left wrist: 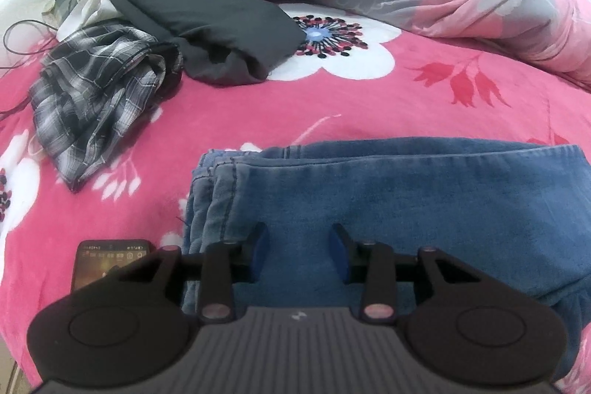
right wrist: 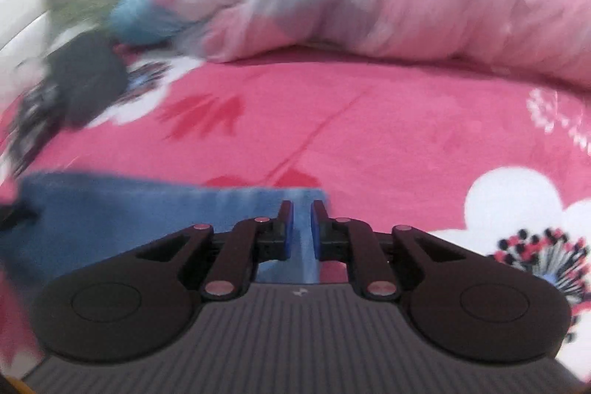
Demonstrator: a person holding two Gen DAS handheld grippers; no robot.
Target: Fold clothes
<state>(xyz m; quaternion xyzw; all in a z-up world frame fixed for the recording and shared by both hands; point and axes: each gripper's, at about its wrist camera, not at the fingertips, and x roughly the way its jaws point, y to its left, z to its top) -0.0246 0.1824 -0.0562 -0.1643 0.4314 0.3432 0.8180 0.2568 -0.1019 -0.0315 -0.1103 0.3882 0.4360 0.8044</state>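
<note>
The jeans (left wrist: 388, 209) lie folded on the bed (left wrist: 258, 113), while beyond them the plaid shirt (left wrist: 96, 91) remains crumpled beside a folded dark garment (left wrist: 199, 24). The left tool (left wrist: 299, 253) hovers part-open over the jeans, gripping nothing; the right tool (right wrist: 302, 228) is nearly closed on a denim edge. Only the left view shows the phone (left wrist: 107, 261) beside the jeans.

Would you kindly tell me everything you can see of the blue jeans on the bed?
The blue jeans are mid-blue, slightly faded denim with darker stitched seams, folded into a thick flat stack whose layered edges show at its left end. They lie on the pink floral bedspread, apart from the other clothes. The left gripper sits over them, its pads apart on the top layer. In the blurred right wrist view, the right gripper is nearly closed on a strip of denim at the stack's right end.
</note>
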